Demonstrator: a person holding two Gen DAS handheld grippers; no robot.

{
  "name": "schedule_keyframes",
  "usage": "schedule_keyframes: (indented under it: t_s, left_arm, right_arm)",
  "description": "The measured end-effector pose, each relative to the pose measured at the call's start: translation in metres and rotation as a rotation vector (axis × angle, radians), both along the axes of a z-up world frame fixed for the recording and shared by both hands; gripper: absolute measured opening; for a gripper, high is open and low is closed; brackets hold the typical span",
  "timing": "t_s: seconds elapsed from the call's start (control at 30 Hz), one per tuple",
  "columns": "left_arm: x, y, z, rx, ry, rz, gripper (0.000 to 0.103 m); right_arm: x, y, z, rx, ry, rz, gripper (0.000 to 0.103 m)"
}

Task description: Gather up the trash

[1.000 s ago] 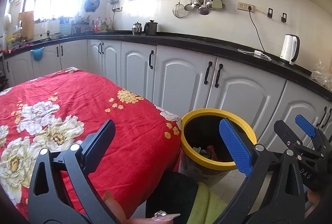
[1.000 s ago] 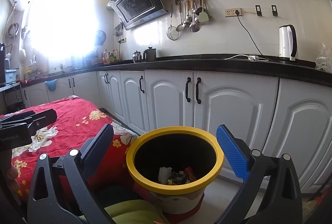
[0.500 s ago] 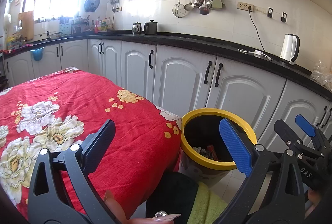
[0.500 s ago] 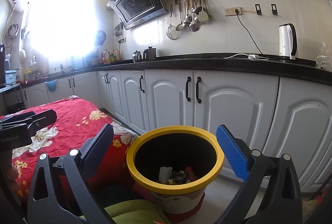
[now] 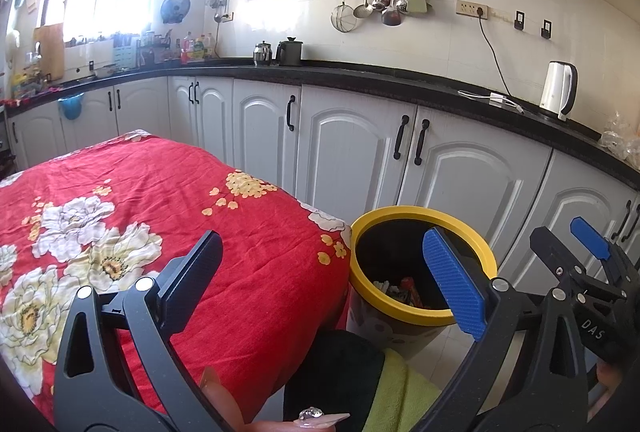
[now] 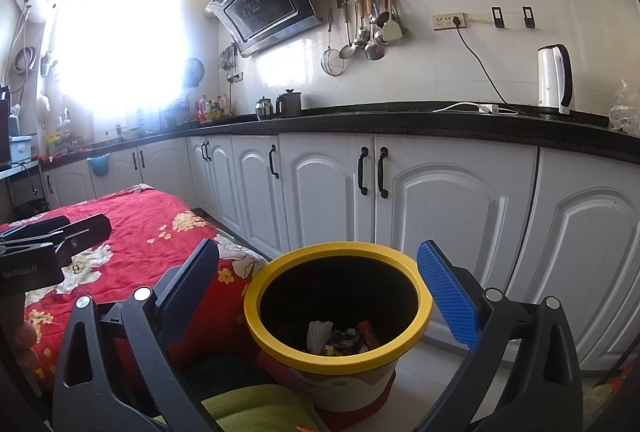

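Hovering right gripper (image 6: 318,286) over yellow-rimmed bin (image 6: 418,328), trash (image 6: 340,336) inside; left gripper (image 5: 320,276) above red tablecloth (image 5: 160,192). Both jaws apart, empty. Risk: careless dip knocks bin rim.

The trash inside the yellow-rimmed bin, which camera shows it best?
The right wrist view. It looks almost straight down into the bin, so the trash on the bottom is in plain sight. In the left wrist view the bin sits off to the side, and the blue finger covers part of its opening.
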State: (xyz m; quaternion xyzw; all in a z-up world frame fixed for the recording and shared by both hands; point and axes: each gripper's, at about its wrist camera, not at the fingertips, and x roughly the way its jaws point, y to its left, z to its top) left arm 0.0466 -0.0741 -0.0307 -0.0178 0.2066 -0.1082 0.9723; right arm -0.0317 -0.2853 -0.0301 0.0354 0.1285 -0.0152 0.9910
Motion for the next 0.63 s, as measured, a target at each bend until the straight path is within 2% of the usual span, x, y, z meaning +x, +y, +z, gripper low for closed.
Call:
schedule_keyframes:
  t_s: [0.23,0.33,0.4,0.47,0.5,0.57,0.63]
  left_arm:
    - [0.005,0.006,-0.005,0.002,0.038,-0.004,0.092]
    - [0.009,0.023,0.0,-0.032,0.075,0.024,0.092]
    - [0.01,0.052,0.003,-0.054,0.12,0.079,0.092]
    - [0.009,0.103,0.001,-0.053,0.18,0.19,0.092]
    - [0.007,0.124,0.0,-0.044,0.194,0.243,0.092]
    - [-0.005,0.197,-0.004,-0.008,0.222,0.463,0.092]
    - [-0.018,0.259,-0.007,-0.021,0.255,0.646,0.092]
  right_arm:
    - [0.005,0.002,-0.001,0.011,0.021,0.007,0.097]
    - [0.014,0.01,0.004,0.014,0.033,0.039,0.097]
    - [0.024,0.032,0.012,-0.014,0.024,0.115,0.097]
    - [0.036,0.065,0.021,-0.024,0.032,0.21,0.097]
    - [0.047,0.094,0.027,-0.017,0.05,0.297,0.097]
    - [0.066,0.154,0.033,-0.025,0.113,0.457,0.097]
    - [0.085,0.244,0.033,-0.022,0.218,0.674,0.097]
